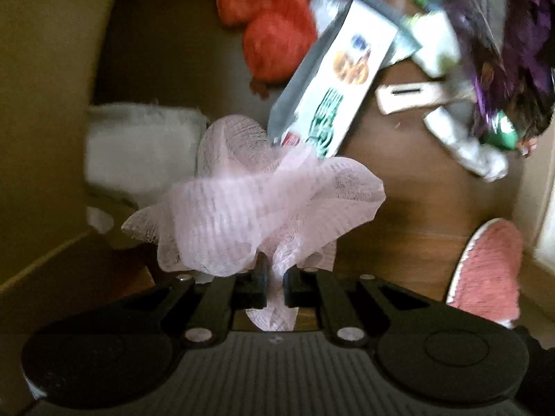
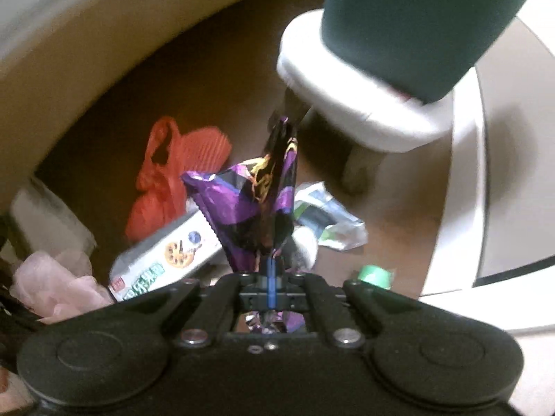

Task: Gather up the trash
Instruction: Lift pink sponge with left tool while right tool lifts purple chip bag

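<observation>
My left gripper [image 1: 275, 277] is shut on a pale pink mesh net [image 1: 256, 194], held above the brown floor; the net also shows at the far left of the right wrist view [image 2: 52, 277]. My right gripper [image 2: 272, 277] is shut on a crumpled purple foil wrapper [image 2: 256, 208], which also shows at the upper right of the left wrist view [image 1: 503, 52]. On the floor lie a red plastic bag [image 1: 274, 24] [image 2: 163, 180], a white snack pouch with a cookie picture [image 1: 333, 90] [image 2: 170, 253] and crumpled white-green wrappers [image 1: 468, 145] [image 2: 329, 222].
A cardboard wall [image 1: 41, 104] curves along the left. A white box [image 1: 138, 145] sits by it. A pink slipper [image 1: 489, 274] lies at right. A white stool [image 2: 364, 104] with a dark green object [image 2: 416, 17] on it stands ahead. A green cap [image 2: 374, 274] lies on the floor.
</observation>
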`<state>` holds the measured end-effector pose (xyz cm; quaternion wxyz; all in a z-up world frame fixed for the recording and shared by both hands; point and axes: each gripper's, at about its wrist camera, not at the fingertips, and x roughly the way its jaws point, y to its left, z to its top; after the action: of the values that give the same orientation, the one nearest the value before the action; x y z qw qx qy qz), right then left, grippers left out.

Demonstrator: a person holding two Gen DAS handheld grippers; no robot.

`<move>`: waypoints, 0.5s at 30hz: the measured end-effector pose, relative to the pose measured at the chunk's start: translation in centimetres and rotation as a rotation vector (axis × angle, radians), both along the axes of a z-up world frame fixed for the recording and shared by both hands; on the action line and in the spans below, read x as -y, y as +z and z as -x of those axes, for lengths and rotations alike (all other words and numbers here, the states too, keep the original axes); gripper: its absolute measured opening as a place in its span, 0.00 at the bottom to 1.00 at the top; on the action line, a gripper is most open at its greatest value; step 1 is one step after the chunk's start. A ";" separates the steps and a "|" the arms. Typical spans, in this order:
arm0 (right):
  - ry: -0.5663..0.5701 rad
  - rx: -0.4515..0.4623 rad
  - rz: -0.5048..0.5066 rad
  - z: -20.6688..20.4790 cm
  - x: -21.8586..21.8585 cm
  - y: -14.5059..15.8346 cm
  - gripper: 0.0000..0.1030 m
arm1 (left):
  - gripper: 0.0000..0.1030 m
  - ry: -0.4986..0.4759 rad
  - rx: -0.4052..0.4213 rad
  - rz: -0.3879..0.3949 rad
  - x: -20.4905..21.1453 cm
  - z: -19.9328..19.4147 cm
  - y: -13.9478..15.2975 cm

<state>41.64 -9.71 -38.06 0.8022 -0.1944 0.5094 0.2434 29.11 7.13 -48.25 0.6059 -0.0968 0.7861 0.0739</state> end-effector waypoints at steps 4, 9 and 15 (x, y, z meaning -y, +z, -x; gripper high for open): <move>-0.042 0.030 -0.036 0.4 1.3 3.9 0.00 | 0.07 -0.010 0.074 -0.021 -0.2 0.0 4.2; -0.076 0.056 -0.071 1.4 2.9 8.3 0.00 | 0.07 -0.011 0.163 -0.026 -0.5 0.2 8.6; -0.046 -0.013 -0.115 2.3 3.9 8.9 0.00 | 0.07 -0.032 0.270 -0.022 -0.3 0.3 12.1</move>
<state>39.39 -13.59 -29.16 0.8140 -0.1346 0.5041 0.2553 28.86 7.42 -36.11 0.7084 -0.0866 0.6980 0.0592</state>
